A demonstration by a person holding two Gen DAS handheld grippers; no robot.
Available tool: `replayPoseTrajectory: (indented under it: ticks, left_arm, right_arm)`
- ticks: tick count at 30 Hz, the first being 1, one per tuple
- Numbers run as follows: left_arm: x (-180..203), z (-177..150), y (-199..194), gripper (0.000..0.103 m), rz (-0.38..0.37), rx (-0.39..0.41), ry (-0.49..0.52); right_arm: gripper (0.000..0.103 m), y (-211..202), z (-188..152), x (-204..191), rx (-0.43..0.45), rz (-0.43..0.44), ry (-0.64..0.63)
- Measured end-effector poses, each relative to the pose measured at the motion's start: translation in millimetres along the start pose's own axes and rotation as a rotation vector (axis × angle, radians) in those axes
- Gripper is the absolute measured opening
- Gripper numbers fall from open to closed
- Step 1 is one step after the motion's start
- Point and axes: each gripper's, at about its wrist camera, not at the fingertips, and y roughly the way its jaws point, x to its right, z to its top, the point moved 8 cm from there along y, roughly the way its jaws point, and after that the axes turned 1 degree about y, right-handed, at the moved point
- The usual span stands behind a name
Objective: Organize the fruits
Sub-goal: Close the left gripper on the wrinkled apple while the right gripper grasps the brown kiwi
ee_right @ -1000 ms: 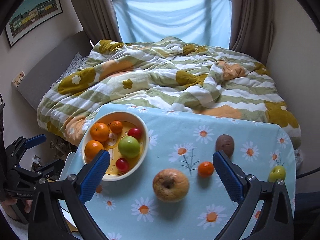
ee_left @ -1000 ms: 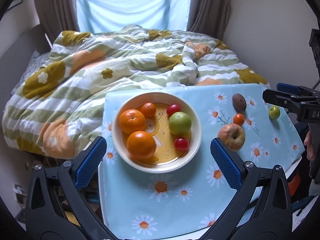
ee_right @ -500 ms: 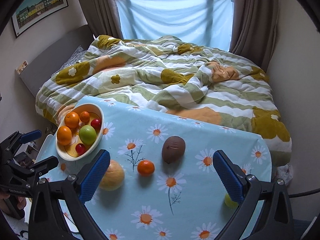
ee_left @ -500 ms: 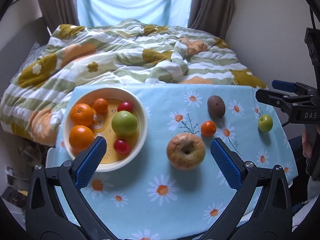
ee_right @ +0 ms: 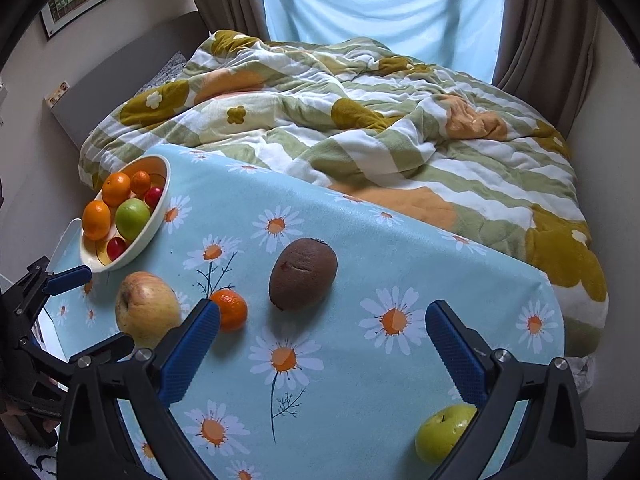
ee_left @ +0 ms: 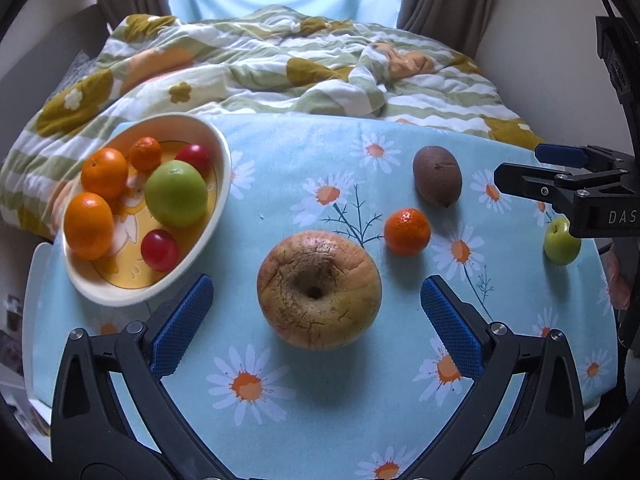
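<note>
Big apple (ee_left: 319, 289) sits on table (ee_left: 280, 420) dead ahead between left gripper (ee_left: 316, 320) jaws, both grippers' jaws wide apart and empty, right gripper (ee_right: 322, 354) nearer kiwi (ee_right: 303, 272), bowl (ee_left: 208, 236) to apple's left.

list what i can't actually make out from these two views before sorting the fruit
- Small green apple: left wrist view, its upper right is covered by the right gripper; right wrist view, partly behind a blue-padded finger.
- Cream ceramic bowl: the printed design on its yellow floor is mostly hidden under the fruit.
- Large wrinkled yellow-red apple: right wrist view, its lower edge is hidden behind the left gripper's black frame.
</note>
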Motion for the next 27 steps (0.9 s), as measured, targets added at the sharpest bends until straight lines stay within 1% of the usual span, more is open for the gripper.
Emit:
replayPoseTrajectory:
  ticks: [4,5,9,11,12,15,18,20,22,27]
  left_arm:
    - [-1.6,-4.4,19.2,0.102,0.020,-0.017,-0.014]
    - [-1.8,-5.5,23.9,0.099,0.020,-0.026,-0.017]
    - [-2.9,-8.5,39.5,0.093,0.022,-0.051,-0.026]
    - [-1.7,-9.6,45.4,0.081,0.010,-0.062,-0.029]
    - [-0.2,-10.3,47.6,0.081,0.003,-0.066,-0.029]
    - [2.2,-8.2,48.7,0.081,0.020,-0.051,0.003]
    - [2.4,-7.1,48.7,0.081,0.022,-0.048,0.009]
    - [2.7,-7.0,48.6,0.081,0.020,-0.049,0.007]
    - [2.3,-7.8,48.1,0.081,0.018,-0.049,0.003]
    - [-1.5,-10.7,46.3,0.081,0.030,-0.045,0.002]
  right_arm:
    - [0.103,21.7,0.7,-0.4,-0.009,0.024,-0.012]
    - [0.103,26.3,1.6,-1.1,-0.010,0.029,-0.016]
    - [0.102,41.4,5.8,-4.9,-0.015,0.045,-0.016]
    - [0.102,48.1,6.3,-6.3,-0.022,0.047,-0.014]
    - [0.102,50.8,6.0,-7.1,-0.025,0.047,-0.012]
    - [0.102,57.1,5.5,-9.2,-0.030,0.046,-0.018]
    - [0.101,62.7,5.0,-9.5,-0.034,0.040,-0.022]
    - [0.096,66.4,4.1,-9.6,-0.041,0.041,-0.020]
    - [0.095,68.7,3.1,-10.1,-0.045,0.037,-0.021]
    - [0.087,75.4,2.1,-12.1,-0.049,0.028,-0.029]
